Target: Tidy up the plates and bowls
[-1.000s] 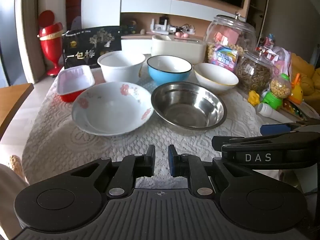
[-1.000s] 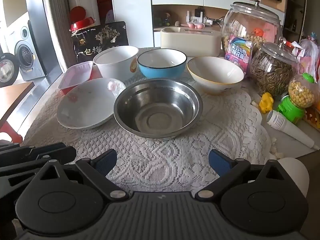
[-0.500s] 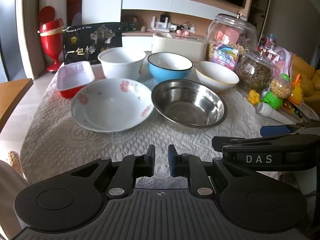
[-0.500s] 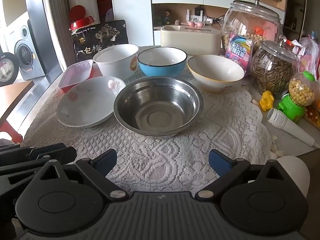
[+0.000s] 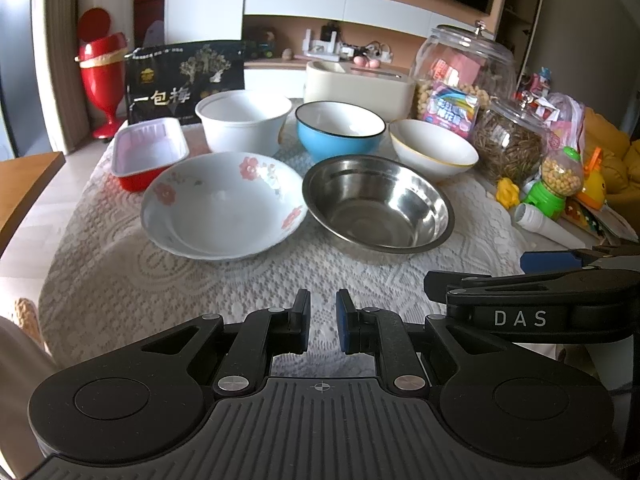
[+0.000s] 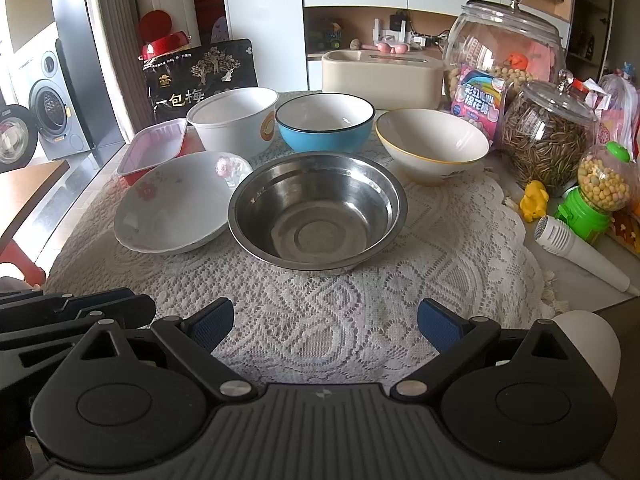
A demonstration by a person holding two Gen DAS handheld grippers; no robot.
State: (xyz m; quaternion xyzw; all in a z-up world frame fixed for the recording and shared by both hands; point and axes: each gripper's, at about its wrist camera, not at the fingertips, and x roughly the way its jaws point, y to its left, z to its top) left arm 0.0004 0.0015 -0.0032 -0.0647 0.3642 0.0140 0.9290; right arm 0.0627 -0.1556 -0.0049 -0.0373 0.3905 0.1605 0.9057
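On the lace cloth stand a flowered white plate [image 5: 224, 204] [image 6: 176, 204], a steel bowl [image 5: 378, 204] [image 6: 318, 210], a white tub bowl [image 5: 244, 120] [image 6: 234, 120], a blue bowl [image 5: 340, 130] [image 6: 324, 122] and a yellow-rimmed white bowl [image 5: 434, 148] [image 6: 432, 142]. My left gripper [image 5: 322, 322] is nearly shut and empty, near the table's front edge. My right gripper [image 6: 325, 322] is open and empty, in front of the steel bowl. Each gripper shows at the edge of the other's view.
A red tray with a white liner [image 5: 148, 152] sits at the left. A black snack bag [image 5: 186, 80], a cream box [image 5: 358, 84], glass jars [image 6: 546, 136], a candy dispenser [image 6: 592, 192] and a toy microphone [image 6: 576, 248] crowd the back and right.
Both grippers have drifted slightly; the bowls sit a little lower and closer in both views. Neither gripper has opened or shut.
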